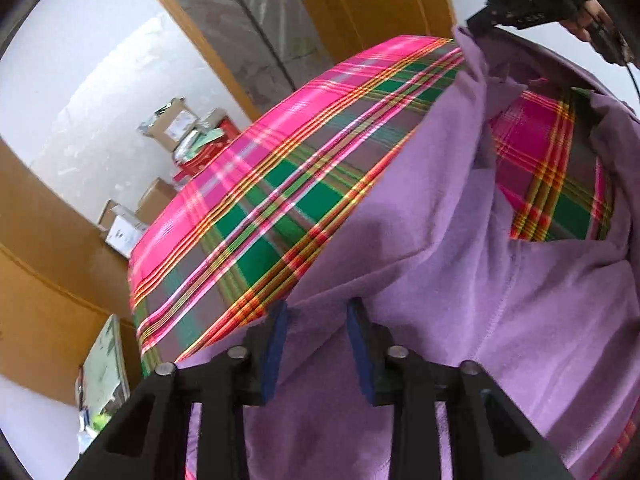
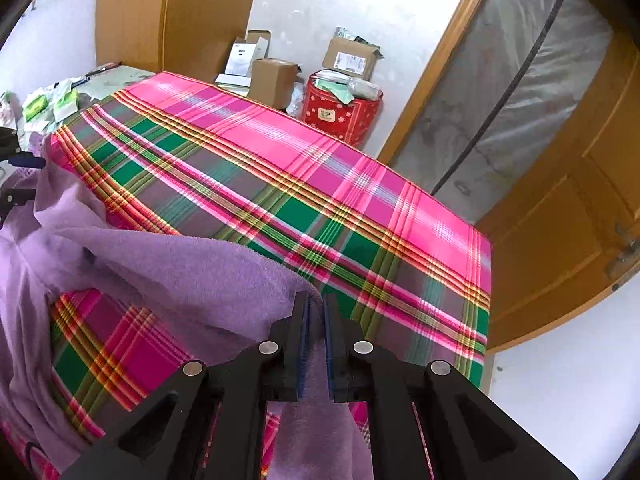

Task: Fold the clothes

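A purple fleece garment (image 1: 440, 260) lies rumpled on a table covered with a pink and green plaid cloth (image 1: 280, 184). In the left wrist view my left gripper (image 1: 316, 308) holds a thick fold of the garment, which fills the gap between its blue pads. My right gripper (image 2: 316, 308) is shut on another edge of the garment (image 2: 180, 264), and the fabric hangs down between its fingers. Both hold their edges lifted a little above the plaid cloth (image 2: 320, 184). The right gripper (image 1: 480, 20) shows at the top right of the left wrist view; the left gripper (image 2: 22, 178) shows at the far left edge of the right wrist view.
Cardboard boxes (image 2: 272, 76) and a red bin (image 2: 340, 112) stand beyond the table's far edge by the white wall. A plastic-wrapped mattress (image 2: 512, 100) leans beside a wooden door (image 2: 560, 220). Small packets (image 2: 52, 104) lie at the table's far left.
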Tool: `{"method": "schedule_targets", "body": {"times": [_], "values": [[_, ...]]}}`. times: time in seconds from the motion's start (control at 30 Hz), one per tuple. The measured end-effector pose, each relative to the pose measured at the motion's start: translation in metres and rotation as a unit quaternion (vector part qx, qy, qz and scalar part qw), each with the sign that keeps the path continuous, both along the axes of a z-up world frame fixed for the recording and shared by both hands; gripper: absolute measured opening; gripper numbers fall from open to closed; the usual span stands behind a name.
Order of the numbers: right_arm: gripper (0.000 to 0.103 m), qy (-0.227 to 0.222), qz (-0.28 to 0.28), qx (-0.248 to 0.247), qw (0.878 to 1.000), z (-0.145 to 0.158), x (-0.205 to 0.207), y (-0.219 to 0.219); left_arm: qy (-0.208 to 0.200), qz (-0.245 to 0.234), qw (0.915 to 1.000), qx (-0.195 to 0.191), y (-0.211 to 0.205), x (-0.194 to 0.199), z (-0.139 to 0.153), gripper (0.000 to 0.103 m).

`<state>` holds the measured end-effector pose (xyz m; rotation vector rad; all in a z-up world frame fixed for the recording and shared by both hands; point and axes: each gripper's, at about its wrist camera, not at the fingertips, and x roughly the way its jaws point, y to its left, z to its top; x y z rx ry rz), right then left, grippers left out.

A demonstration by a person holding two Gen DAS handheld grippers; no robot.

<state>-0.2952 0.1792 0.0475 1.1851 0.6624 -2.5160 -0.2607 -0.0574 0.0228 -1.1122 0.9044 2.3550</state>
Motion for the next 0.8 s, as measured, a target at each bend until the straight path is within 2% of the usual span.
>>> {"method": "schedule_targets", "body": {"times": [0.03,0.13,0.53,0.8], "values": [[0.008,0.0,0.0,0.001,1.0,0.0,-0.002,-0.001,-0.001,-0.004,1.0,-0.002,0.001,0.0,-0.001,0.007],[0.008,0.005,-0.002,0.006,1.0,0.001,-0.009,-0.003,-0.001,-0.005,1.0,-0.003,0.002,-0.006,-0.002,0.003],[0.008,0.016,-0.024,0.026,0.999,-0.008,-0.049,-0.009,0.024,0.069,0.9965,0.04,-0.023,-0.048,0.003,0.002],[0.008,0.013,-0.031,0.058,0.998,-0.035,-0.083,-0.02,0.016,0.122,0.9907,0.058,-0.034,-0.081,-0.009,0.002]]}}
